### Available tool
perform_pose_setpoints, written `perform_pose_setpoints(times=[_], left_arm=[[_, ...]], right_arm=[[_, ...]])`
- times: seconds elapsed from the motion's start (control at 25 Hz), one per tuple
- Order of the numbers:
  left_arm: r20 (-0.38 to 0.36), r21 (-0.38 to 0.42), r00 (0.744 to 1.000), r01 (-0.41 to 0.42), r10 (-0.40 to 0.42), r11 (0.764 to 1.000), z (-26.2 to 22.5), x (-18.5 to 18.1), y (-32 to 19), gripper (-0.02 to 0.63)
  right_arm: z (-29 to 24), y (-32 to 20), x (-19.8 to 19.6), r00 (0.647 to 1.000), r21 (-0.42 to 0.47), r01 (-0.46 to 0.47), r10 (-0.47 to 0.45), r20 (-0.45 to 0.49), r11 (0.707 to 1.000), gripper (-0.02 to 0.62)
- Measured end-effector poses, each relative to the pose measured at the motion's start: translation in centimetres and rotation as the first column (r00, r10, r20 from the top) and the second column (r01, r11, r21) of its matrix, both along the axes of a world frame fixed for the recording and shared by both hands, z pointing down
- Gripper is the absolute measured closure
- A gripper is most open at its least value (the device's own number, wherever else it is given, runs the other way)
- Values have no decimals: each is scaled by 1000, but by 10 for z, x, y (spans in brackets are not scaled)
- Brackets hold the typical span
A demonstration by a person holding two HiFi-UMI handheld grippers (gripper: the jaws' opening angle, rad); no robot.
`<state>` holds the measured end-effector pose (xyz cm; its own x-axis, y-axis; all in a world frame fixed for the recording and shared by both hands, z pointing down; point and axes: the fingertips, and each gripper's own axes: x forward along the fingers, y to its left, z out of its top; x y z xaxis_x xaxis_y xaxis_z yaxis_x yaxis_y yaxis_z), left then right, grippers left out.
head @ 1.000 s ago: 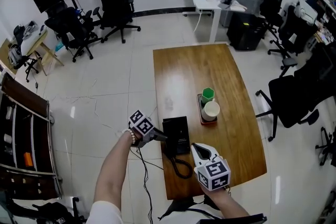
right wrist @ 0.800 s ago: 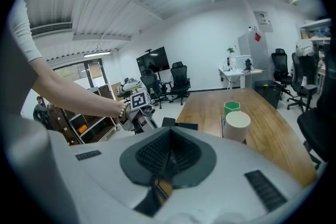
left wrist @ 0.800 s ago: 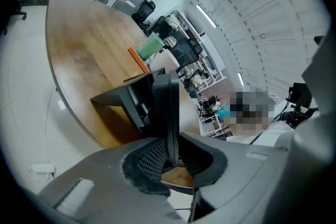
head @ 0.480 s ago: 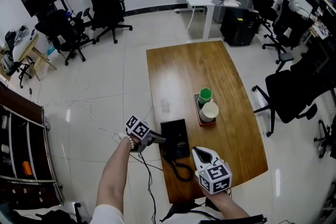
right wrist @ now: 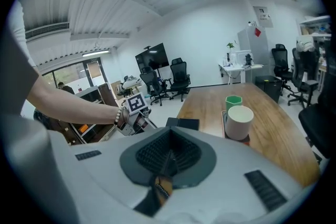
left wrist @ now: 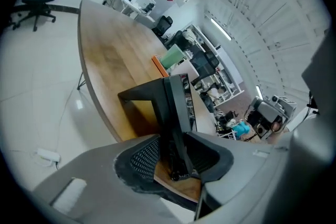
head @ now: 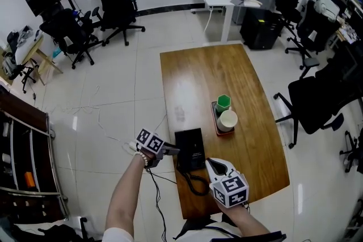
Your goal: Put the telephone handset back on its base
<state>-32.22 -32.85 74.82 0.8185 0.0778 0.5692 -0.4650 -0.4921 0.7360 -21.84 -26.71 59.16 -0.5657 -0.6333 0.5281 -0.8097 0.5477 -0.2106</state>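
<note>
Wood table (head: 227, 71) fills the centre of the head view, long axis running top to bottom. Black phone base (head: 194, 147) sits near the table's lower left edge. Left gripper (head: 172, 149) comes in from frame left w/ its jaws at the base's left side. Right gripper (head: 216, 166) hangs just lower right of the base, not touching it as far as I can tell.

Handset (left wrist: 178, 131) shows in the left gripper view as a dark bar, centre-bottom of frame. It lies along the base, between the left jaws. Those jaws are opening: already wide, pads off the bar on both sides. Right jaws are closed together, nothing between them.

Cord (head: 195, 181) loops on the table below the base. Green cup (head: 224, 101) and white cup (head: 229, 119) sit right of centre, well apart from the phone.

Step, I'd judge: the let-go. Handset looks down on its base, so the task is approx. done. Can't tell if it's fully seated in the cradle. Next move prob. calls for backing the left gripper straight out toward frame left w/o dragging the handset or snagging the cord.
</note>
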Motion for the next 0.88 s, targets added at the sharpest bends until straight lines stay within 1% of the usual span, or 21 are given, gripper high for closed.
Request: perform_pose_setpoints(times=[0.08,0.16,0.24,0.36,0.44,0.48,0.56,0.6,0.68,0.76,0.8,0.88], left_arm=[[57,46,998,39,-42,998,2,-6,0,438],[106,107,990,80,-92,991,2,-9,-1,437],[129,153,980,133,-154,979,0,-9,-3,439],[113,199,959,235,-261,951,-11,-14,-1,439],[79,233,936,317,-342,920,-26,-20,4,440],[62,250,921,359,-385,899,-35,-24,7,450],[40,288,881,441,-471,850,-51,-32,17,503],[38,307,857,480,-514,822,-58,-37,24,543],[40,342,806,545,-591,766,-69,-44,40,601],[21,367,761,598,-649,713,-83,-42,61,601],[0,376,736,627,-677,682,-90,-37,74,601],[-34,401,676,683,-736,610,-106,-27,100,601]], right_arm=[[-1,-1,0,1000,3,6,-6,1,1000,594],[-3,-4,2,1000,10,10,-10,0,1000,594],[-5,-6,7,1000,17,10,-10,-1,1000,594],[-9,-8,13,1000,25,8,-8,2,1000,592],[-11,-7,15,1000,32,14,-14,-3,999,594],[-12,-7,17,1000,36,18,-18,-7,999,594],[-16,-6,22,1000,45,24,-23,-14,999,594],[-18,-5,25,1000,50,25,-24,-13,998,594],[-21,-4,31,1000,61,25,-24,-6,998,594],[-23,-2,39,1000,71,28,-28,-2,997,594],[-24,0,43,999,73,32,-32,3,997,594],[-29,2,54,999,76,48,-50,14,996,593]])
